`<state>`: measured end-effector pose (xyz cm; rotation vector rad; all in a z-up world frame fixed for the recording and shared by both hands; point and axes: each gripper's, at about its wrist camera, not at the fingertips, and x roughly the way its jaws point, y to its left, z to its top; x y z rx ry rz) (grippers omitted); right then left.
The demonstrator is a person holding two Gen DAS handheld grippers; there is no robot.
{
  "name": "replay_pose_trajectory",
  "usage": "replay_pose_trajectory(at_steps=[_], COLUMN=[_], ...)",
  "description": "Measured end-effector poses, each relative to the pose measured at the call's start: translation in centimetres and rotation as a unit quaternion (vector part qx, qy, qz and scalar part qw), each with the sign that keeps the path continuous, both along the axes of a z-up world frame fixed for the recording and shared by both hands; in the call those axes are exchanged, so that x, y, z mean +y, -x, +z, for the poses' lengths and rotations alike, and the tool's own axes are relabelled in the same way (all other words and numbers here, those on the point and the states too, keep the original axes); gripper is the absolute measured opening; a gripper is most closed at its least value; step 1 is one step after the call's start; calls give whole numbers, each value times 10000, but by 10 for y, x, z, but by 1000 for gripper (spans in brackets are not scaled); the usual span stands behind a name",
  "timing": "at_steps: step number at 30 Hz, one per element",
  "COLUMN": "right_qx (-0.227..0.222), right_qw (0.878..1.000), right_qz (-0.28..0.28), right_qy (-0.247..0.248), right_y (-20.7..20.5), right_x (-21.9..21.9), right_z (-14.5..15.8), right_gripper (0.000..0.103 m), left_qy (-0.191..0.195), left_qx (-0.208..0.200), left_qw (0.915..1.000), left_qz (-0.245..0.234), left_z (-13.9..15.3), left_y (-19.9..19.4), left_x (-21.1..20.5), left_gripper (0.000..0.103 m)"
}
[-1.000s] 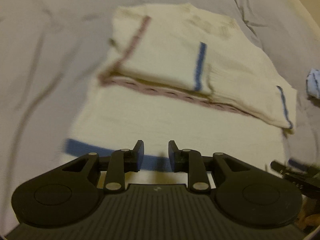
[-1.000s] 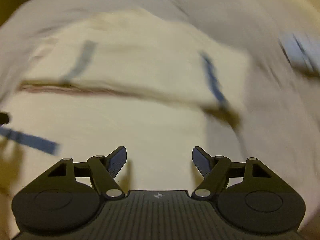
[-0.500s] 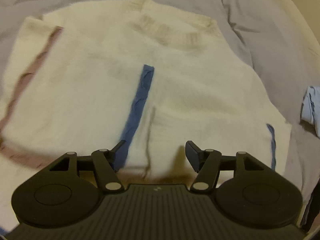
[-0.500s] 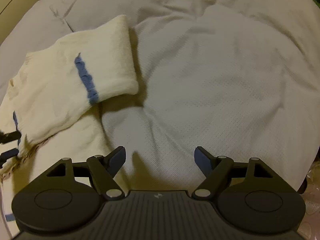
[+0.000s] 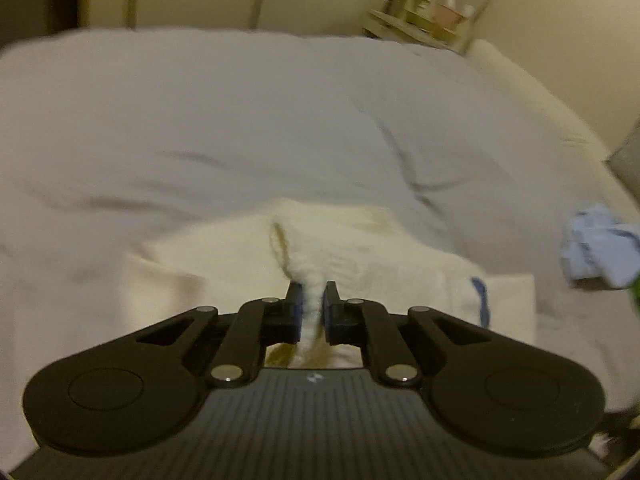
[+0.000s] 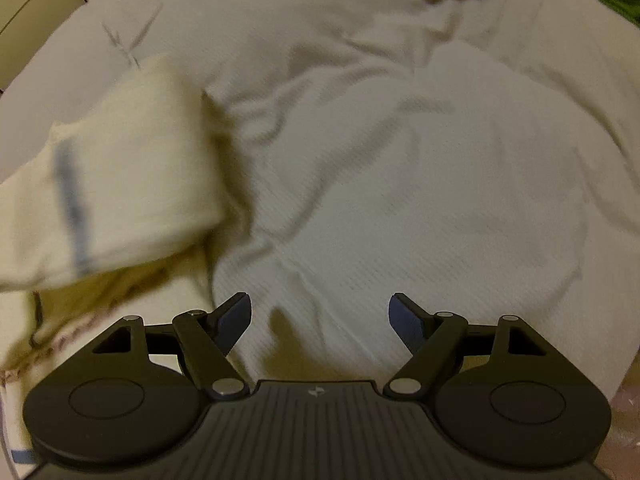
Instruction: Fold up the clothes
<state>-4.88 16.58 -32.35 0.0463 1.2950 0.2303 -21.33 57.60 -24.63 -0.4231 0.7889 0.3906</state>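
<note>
The left gripper (image 5: 311, 304) is pinched tight on a raised ridge of the cream sweater (image 5: 360, 256), which lies partly folded on the grey bedsheet (image 5: 280, 120); a blue stripe (image 5: 480, 300) shows on the cloth to the right of the pinch, and further right a crumpled light-blue garment (image 5: 596, 248) sits near the bed's edge. In the right wrist view the sweater's folded sleeve (image 6: 132, 176) lies at the left, and the right gripper (image 6: 320, 312) hangs spread wide over bare sheet beside it, holding nothing.

The risks, as I judge them: the pinch takes only a thin bunch of knit, so a quick lift could let it slip out — or drag up a single layer and undo the folds beneath; with the right side unsupported, the sweater could also swing and crumple as it rises.

Against the earlier views: half a second ago the left gripper stood open above the flat sweater front; its jaws have just been closing, with knit now caught between them, and the view looks out across the bed rather than down. The right gripper was wide then too — the sleeve now appears larger and blurred.
</note>
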Motion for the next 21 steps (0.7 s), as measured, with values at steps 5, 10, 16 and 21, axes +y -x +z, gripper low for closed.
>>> replay_pose_trajectory(at_steps=[5,10,16,21], right_qx=[-68,-167,16,-13], right_qw=[9997,9985,9984,9978], right_qz=[224,518,547,618], right_qy=[-13,9,153,255], right_y=[1,6,16,23], right_x=[26,47,51,49], right_z=[-2,0,-11,-9], right_gripper=[78,78,78,78], left_qy=[-64,-268,-432,-490], left_qx=[789,550,1331,1543], left_qw=[9968,9978,9902,9854], left_qz=[98,250,-6,529], left_z=[-42,-38,-73,-72], left_y=[20,35,18,28], left_x=[32,34,45,57], left_gripper=[7,7,12,19])
